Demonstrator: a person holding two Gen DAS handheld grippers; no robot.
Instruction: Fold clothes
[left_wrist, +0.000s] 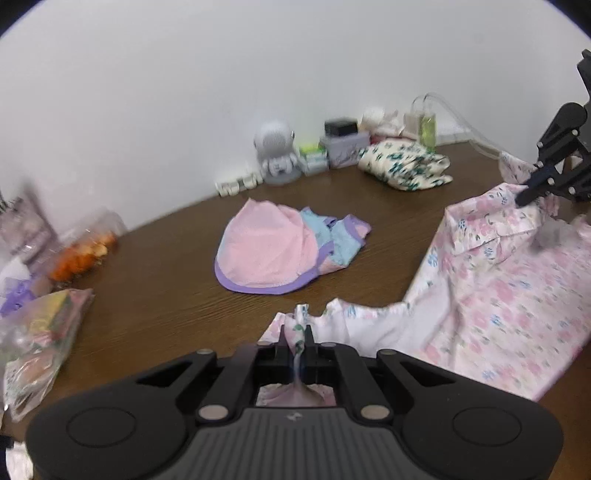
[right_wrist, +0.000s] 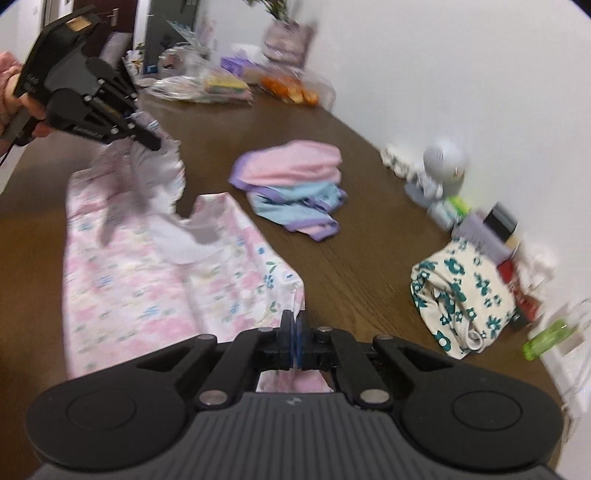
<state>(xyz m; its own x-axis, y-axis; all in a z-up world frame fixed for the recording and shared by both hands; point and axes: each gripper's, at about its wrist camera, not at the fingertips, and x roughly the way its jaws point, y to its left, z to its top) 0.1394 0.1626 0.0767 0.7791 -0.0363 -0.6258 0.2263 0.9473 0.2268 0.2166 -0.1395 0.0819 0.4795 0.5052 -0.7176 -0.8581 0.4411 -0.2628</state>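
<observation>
Now 2 tools pinch floral garment.

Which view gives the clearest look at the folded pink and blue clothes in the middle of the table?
The left wrist view: the pink and blue clothes lie near centre, sharp and unobstructed. The right wrist view shows the same pile from another side, also unblocked but softer with motion blur.

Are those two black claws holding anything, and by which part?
Both pinch the pink floral garment: the left gripper grips a ruffled edge, the right gripper a corner of its other end.
</observation>
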